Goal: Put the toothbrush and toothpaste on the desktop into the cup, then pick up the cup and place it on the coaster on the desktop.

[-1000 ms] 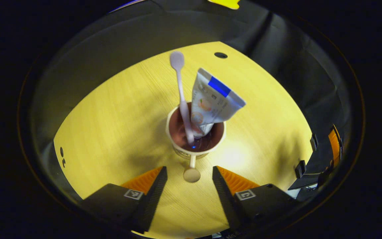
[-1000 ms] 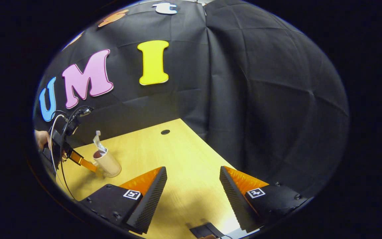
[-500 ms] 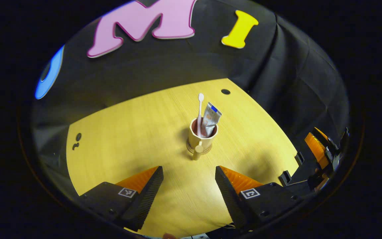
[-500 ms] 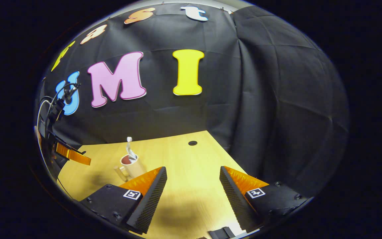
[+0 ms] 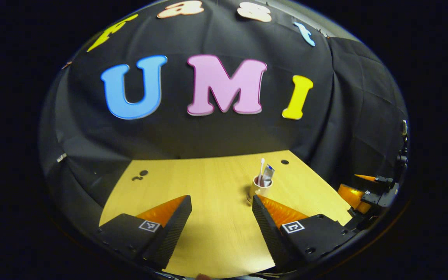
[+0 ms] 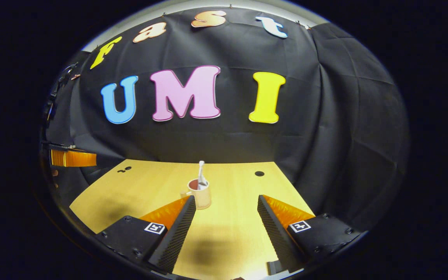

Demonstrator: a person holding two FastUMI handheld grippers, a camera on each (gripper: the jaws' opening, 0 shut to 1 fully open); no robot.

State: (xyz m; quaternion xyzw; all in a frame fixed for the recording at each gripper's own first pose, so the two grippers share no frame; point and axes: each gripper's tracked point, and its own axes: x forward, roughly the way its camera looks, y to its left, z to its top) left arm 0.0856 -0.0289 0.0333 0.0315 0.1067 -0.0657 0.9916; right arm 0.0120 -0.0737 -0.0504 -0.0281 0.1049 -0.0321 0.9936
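In the left gripper view we see the left claw (image 5: 221,217) released, its fingers spread wide over the near part of the table (image 5: 216,233) with nothing between them. Beyond it, toward the table's far right corner, stands the cup (image 5: 259,189), a pale cream mug, upright. The toothbrush (image 5: 262,168) rises from it with its whitish head up, and the toothpaste (image 5: 267,175) leans beside it, a silvery tube with a blue patch near the top. Whether a coaster lies under the cup we cannot tell. At the table's right edge the right claw (image 5: 358,186) shows. In the right gripper view we see the right claw (image 6: 226,221) also released and empty above the near edge of the table (image 6: 228,241). The cup (image 6: 200,194) stands mid-table, its handle pointing left, dark inside, with the toothbrush (image 6: 201,171) standing up out of it. The left claw (image 6: 72,157) shows off the left edge.
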